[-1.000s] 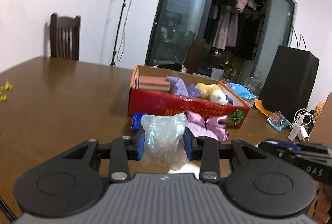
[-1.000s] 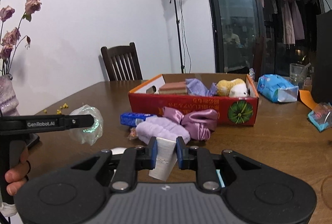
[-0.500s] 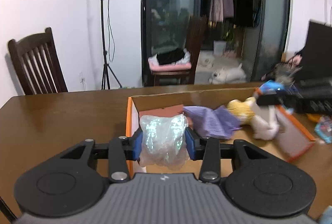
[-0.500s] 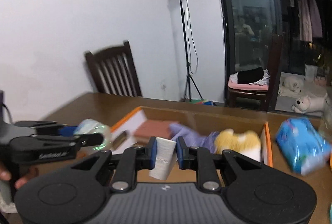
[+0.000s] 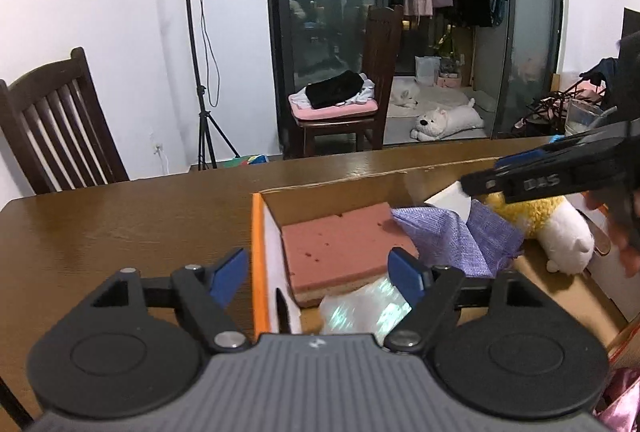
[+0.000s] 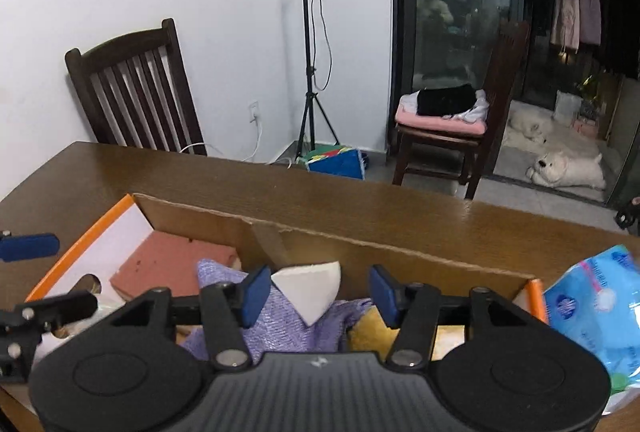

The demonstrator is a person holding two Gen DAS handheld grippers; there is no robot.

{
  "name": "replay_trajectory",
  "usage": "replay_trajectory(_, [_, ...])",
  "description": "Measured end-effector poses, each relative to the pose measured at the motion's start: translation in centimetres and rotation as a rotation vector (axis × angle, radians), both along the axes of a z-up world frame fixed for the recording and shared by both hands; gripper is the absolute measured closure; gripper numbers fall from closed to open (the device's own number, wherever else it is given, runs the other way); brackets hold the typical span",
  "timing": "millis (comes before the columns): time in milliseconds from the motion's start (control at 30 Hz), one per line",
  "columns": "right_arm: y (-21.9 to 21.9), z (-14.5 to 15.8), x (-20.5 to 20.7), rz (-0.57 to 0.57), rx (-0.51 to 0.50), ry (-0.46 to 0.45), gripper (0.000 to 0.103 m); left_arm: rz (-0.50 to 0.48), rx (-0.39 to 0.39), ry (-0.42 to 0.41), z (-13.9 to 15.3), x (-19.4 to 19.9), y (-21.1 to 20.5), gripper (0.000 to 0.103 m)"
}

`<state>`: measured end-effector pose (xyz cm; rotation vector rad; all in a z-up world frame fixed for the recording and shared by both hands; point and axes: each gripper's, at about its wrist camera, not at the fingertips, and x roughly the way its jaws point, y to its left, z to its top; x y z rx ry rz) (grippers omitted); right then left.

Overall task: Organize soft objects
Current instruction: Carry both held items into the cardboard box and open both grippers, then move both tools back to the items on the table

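My left gripper point(image 5: 316, 274) hangs over the left end of the orange cardboard box point(image 5: 258, 264), its jaws opening wide. The shiny clear bag point(image 5: 364, 312) lies free in the box below them, beside a pink sponge point(image 5: 340, 248). Further right are a purple cloth point(image 5: 452, 236) and a yellow and white plush point(image 5: 552, 228). My right gripper point(image 6: 320, 292) is over the box's middle, its jaws opening. A white soft piece point(image 6: 308, 284) leans on the left pad, clear of the right one, above the purple cloth point(image 6: 280, 324).
A blue tissue pack point(image 6: 588, 296) lies on the brown table point(image 6: 360, 200) right of the box. A dark wooden chair point(image 6: 136, 88) stands behind the table's far edge, with a light stand point(image 6: 310, 72) beside it. Pink fabric point(image 5: 620, 404) lies near the box's front right.
Both grippers moved from in front of the box to over it. Both sets of jaws opened: the shiny bag dropped into the box, and the white piece is no longer pinched.
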<state>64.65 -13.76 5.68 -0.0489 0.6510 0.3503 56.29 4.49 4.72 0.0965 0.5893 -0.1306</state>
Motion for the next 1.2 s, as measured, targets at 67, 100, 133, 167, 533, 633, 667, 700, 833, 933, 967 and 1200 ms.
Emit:
replay_trajectory(67, [-0.6,1.3,-1.0,-0.005,0.001,-0.018,0.049,0.007,-0.002,-0.011,0.8,-0.8,0.2,0.024])
replay_trajectory(100, [-1.0,2.2,-1.6,-0.005,-0.002,-0.03,0.049,0.005,-0.001,-0.021,1.4,-1.4,0.3,0.024])
replay_trajectory(133, [-1.4,3.1,-2.4,-0.004,-0.007,-0.042,0.049,0.002,0.001,-0.035,2.2,-2.2,0.3,0.023])
replay_trajectory(167, [-1.8,4.1,-3.3,-0.005,-0.011,-0.058,0.048,0.002,0.003,-0.049,2.9,-3.0,0.4,0.023])
replay_trajectory(533, [-7.1,12.8,-18.3,0.043,-0.061,-0.186,0.039,-0.021,0.048,-0.216,10.3,-16.1,-0.1,0.008])
replay_trajectory(633, [-8.2,13.6,-23.3,0.054,-0.062,-0.227,0.032,-0.02,0.029,-0.256,10.8,-20.3,-0.4,0.006])
replay_trajectory(667, [-8.6,13.6,-25.1,0.061,-0.055,-0.238,0.031,-0.021,0.022,-0.271,10.7,-21.9,-0.5,0.005])
replay_trajectory(700, [-8.9,13.5,-27.0,0.071,-0.048,-0.247,0.031,-0.022,0.014,-0.283,10.4,-23.3,-0.6,0.005])
replay_trajectory(833, [-10.0,11.9,-33.7,0.104,-0.012,-0.28,0.031,-0.025,-0.004,-0.328,8.2,-29.5,-1.3,0.002])
replay_trajectory(933, [-10.7,9.7,-38.7,0.115,0.023,-0.308,0.028,0.002,-0.004,-0.352,5.6,-34.4,-1.8,0.001])
replay_trajectory(967, [-10.9,8.8,-40.5,0.113,0.041,-0.321,0.025,0.012,-0.003,-0.349,4.5,-35.9,-2.1,0.001])
replay_trajectory(1200, [-10.2,0.2,-50.2,-0.009,0.105,-0.33,0.023,0.031,-0.066,-0.254,-1.5,-42.7,-2.4,0.0])
